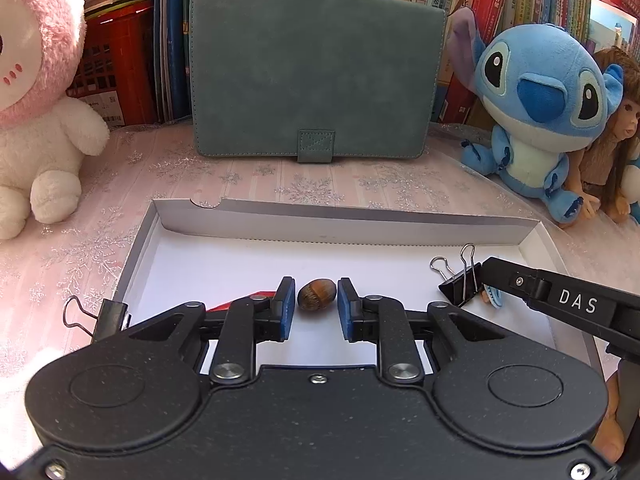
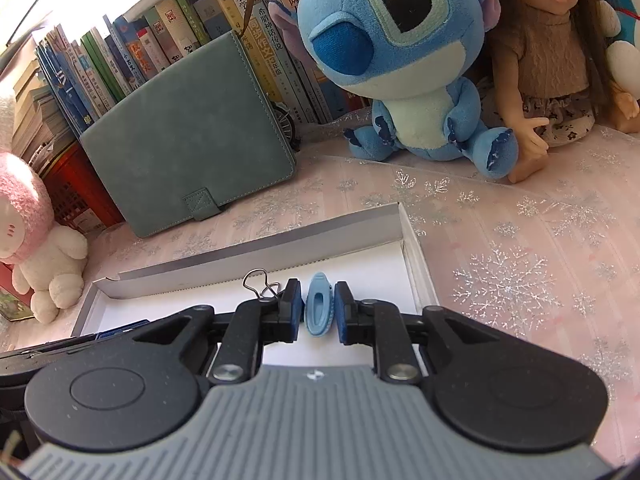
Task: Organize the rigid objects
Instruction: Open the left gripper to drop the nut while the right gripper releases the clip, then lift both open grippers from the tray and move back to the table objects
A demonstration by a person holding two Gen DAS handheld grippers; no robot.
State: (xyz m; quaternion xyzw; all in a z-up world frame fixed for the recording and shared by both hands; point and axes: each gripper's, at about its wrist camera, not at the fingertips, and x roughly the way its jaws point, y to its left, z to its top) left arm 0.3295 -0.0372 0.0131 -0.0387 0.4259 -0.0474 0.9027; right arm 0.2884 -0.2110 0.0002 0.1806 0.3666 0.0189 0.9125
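The left gripper point(image 1: 316, 306) hung open inside the white box point(image 1: 248, 220), an acorn point(image 1: 316, 294) between its fingertips, untouched.

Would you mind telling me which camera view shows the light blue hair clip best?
The right wrist view: the hair clip lies whole and centred between the right gripper fingers inside the white box. In the left wrist view, only a sliver of it peeks out beneath the right gripper's finger, beside a black binder clip.

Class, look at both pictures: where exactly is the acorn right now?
In the left wrist view the acorn lies on the white floor of the shallow box, between the open fingers of the left hand-held gripper, left of the black binder clip.
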